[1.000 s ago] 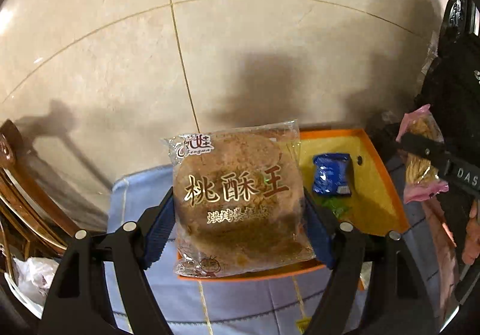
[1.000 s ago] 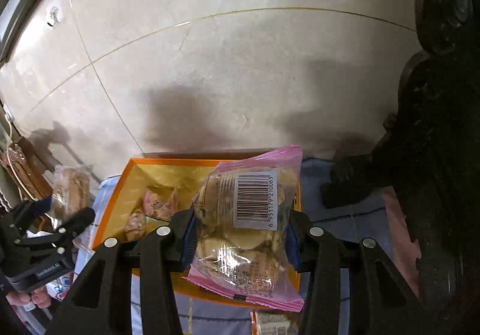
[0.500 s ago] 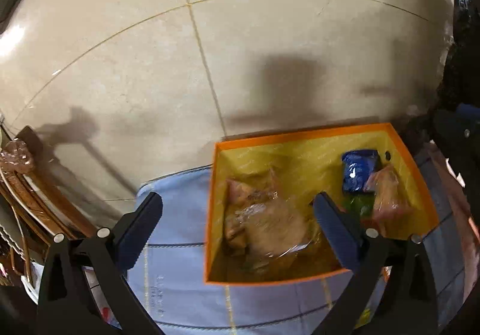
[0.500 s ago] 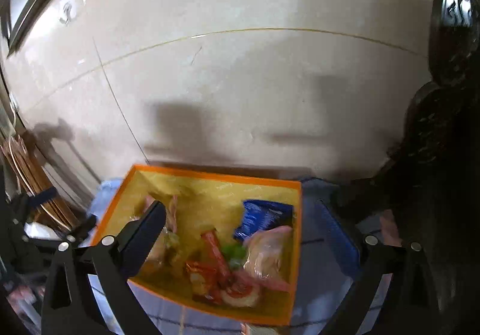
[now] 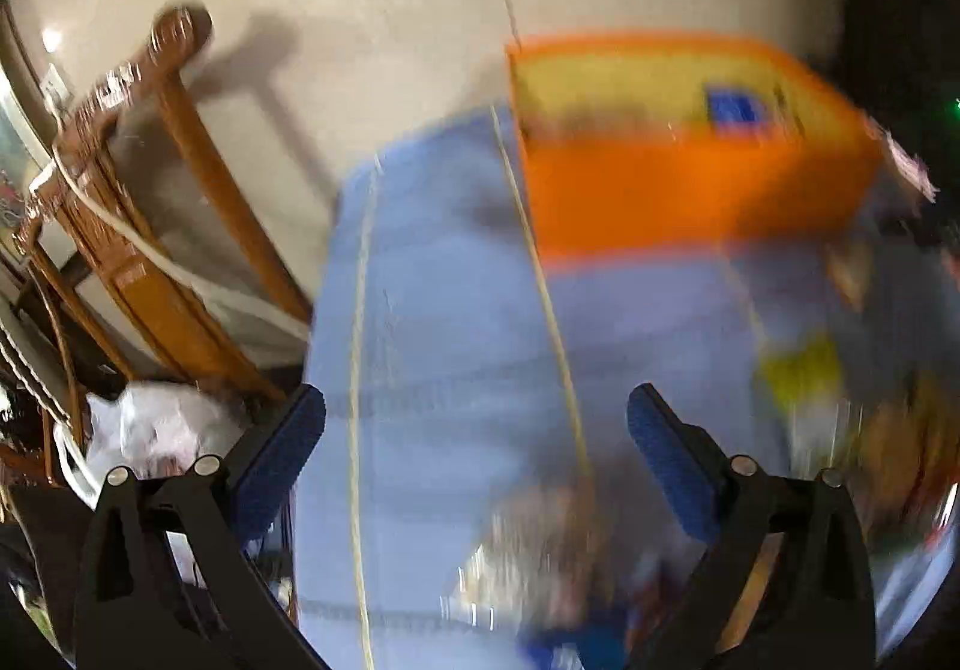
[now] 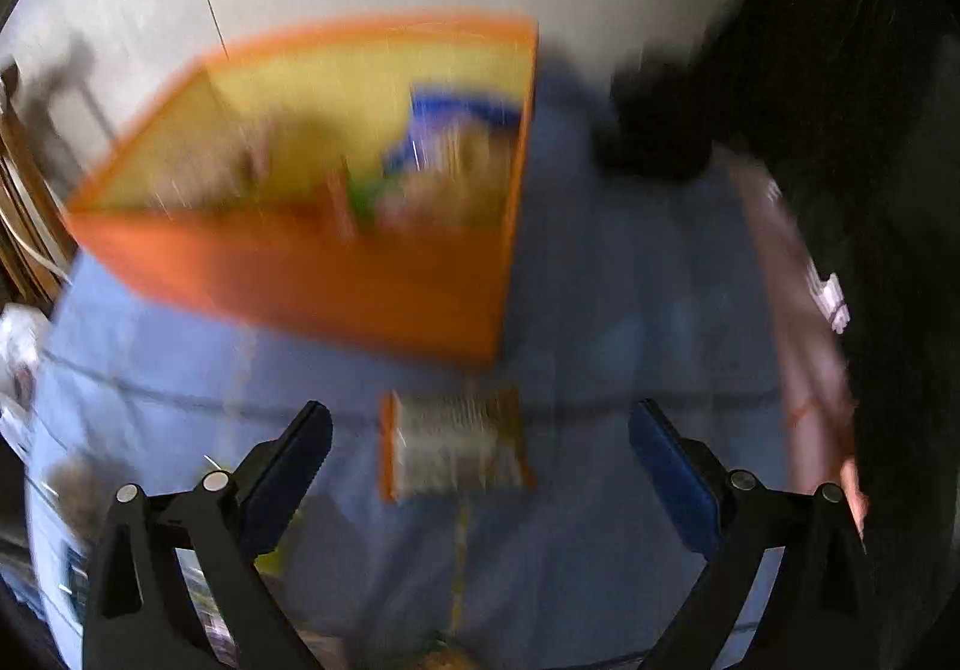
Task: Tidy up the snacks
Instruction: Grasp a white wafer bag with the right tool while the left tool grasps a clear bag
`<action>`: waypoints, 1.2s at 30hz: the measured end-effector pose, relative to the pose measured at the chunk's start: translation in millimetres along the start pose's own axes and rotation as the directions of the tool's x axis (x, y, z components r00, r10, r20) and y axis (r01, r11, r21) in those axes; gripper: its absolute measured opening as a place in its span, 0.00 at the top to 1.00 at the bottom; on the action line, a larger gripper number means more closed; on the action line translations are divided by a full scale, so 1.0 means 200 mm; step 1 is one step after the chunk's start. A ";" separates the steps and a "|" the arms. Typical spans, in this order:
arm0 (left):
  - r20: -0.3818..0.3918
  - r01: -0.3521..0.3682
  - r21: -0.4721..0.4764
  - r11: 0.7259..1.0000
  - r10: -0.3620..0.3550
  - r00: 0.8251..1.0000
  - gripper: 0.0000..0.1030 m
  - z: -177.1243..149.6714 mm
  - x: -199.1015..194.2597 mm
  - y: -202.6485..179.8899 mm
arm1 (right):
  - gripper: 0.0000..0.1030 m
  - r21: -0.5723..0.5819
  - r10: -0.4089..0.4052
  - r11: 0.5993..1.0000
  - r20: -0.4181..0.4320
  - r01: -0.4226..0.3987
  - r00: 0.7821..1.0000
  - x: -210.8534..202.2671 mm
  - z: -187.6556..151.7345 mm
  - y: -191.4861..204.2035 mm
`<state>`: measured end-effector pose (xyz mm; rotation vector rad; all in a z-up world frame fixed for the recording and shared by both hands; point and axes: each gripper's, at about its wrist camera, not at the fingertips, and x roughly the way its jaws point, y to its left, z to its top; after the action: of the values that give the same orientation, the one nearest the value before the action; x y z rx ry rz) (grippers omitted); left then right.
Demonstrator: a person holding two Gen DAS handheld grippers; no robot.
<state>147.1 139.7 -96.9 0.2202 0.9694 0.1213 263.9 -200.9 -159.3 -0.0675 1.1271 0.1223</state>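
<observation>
One wooden chair (image 5: 180, 250) beside orange box (image 5: 690, 190).

Left tool (image 5: 477, 445) and right tool (image 6: 480, 451): black angular arms, silver round screws, blue ribbed pads (image 5: 282, 451) on fingertips.

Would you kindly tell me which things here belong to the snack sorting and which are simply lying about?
Job:
orange box
blue packet inside it
orange-edged packet on the cloth
left gripper
right gripper

Lying about:
wooden chair
white plastic bag
</observation>
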 end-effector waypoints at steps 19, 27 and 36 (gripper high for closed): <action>-0.076 0.214 -0.103 0.971 -0.222 0.972 0.04 -0.38 0.40 0.07 | 0.04 -0.062 -0.057 0.997 -0.064 0.053 0.996 0.32 -0.06 0.11; -0.121 0.194 -0.274 0.942 -0.234 0.965 0.53 -0.31 0.37 0.09 | 0.51 0.030 -0.080 0.996 -0.029 0.081 0.996 0.23 -0.12 0.12; 0.026 0.263 -0.255 0.931 -0.265 0.964 0.53 -0.12 0.05 0.10 | 0.51 0.103 -0.002 0.995 0.109 -0.009 0.994 -0.18 -0.11 0.09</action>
<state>132.4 165.1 -113.0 -0.1499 0.9726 -0.0004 226.0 -188.4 -136.5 0.0328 1.0227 0.0698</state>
